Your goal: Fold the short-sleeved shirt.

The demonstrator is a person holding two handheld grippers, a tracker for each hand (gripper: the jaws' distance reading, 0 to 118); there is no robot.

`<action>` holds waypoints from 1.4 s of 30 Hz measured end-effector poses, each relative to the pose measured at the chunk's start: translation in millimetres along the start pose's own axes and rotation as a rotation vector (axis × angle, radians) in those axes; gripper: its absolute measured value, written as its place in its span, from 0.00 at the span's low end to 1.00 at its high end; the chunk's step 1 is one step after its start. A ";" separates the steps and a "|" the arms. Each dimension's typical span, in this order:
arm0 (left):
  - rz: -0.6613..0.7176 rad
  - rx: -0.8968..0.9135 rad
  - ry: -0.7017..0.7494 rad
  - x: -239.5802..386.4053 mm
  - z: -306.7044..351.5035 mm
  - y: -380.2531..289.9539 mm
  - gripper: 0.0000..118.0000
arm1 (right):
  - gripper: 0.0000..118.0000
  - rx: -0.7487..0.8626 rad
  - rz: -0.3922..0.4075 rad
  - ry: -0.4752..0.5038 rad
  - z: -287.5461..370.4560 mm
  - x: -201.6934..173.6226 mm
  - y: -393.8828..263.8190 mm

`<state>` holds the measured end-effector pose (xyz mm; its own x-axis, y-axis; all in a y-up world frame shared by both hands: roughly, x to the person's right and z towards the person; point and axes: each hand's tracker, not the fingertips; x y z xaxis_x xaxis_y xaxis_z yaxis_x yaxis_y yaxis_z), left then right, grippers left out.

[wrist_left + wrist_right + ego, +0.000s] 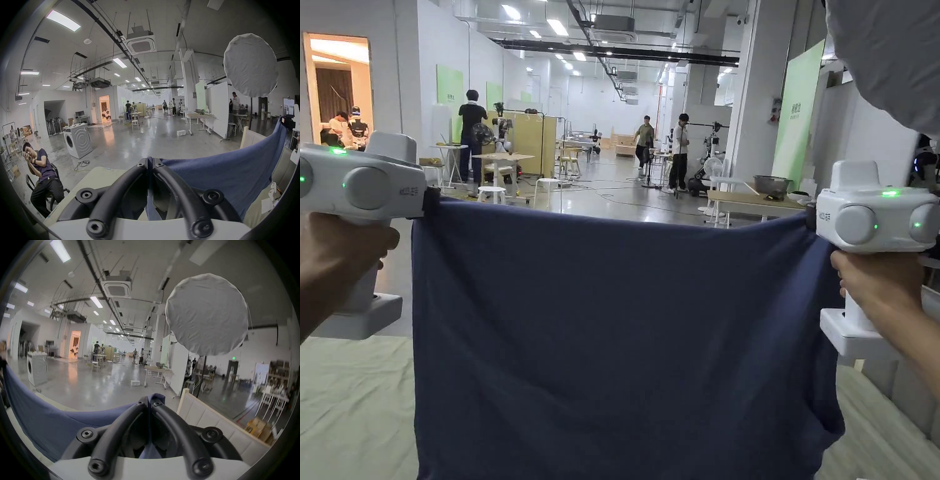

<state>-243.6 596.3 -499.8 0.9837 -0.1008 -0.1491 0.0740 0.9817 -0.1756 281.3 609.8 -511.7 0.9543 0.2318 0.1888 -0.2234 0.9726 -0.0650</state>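
No legible text anywhere.

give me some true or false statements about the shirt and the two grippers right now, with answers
1. The navy blue shirt hangs spread in the air between the two grippers. True.
2. The left gripper is open and clear of the cloth. False: its fingers are closed on the shirt's edge.
3. The right gripper is shut on the shirt. True.
4. The shirt lies folded flat on the pale bed surface. False: it is held up, unfolded.
5. A washing machine stands on the floor behind. True.
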 end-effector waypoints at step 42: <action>0.030 -0.130 -0.066 -36.2 180.1 -222.2 0.04 | 0.02 -0.081 0.062 0.160 207.1 11.5 -190.6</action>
<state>-266.1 411.0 -280.2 0.9941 -0.0568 -0.0929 0.0267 0.9544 -0.2973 293.7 431.2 -294.2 0.9600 0.2789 0.0244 -0.2722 0.9503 -0.1513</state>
